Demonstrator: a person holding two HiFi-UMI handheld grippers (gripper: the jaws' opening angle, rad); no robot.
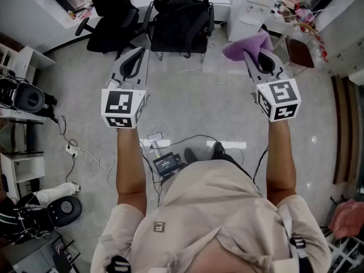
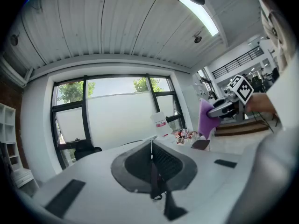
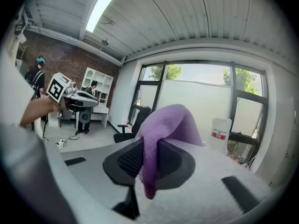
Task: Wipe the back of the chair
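Observation:
A black mesh-backed office chair (image 1: 181, 27) stands on the floor ahead of me, its seat facing me. My right gripper (image 1: 254, 53) is held up to the right of it, apart from it, shut on a purple cloth (image 1: 245, 44). In the right gripper view the purple cloth (image 3: 170, 120) drapes over the closed jaws of the right gripper (image 3: 150, 146). My left gripper (image 1: 139, 51) is raised to the left of the chair, shut with nothing in it. The left gripper (image 2: 151, 146) shows its jaws pressed together in its own view, where the cloth (image 2: 204, 118) hangs at the right.
A second black chair (image 1: 111, 16) stands left of the first. A white cabinet (image 1: 250, 4) and a cluttered table (image 1: 296, 10) are at the back right. Cables (image 1: 165, 95) and a power strip (image 1: 71, 149) lie on the floor. White shelves (image 1: 17, 67) line the left.

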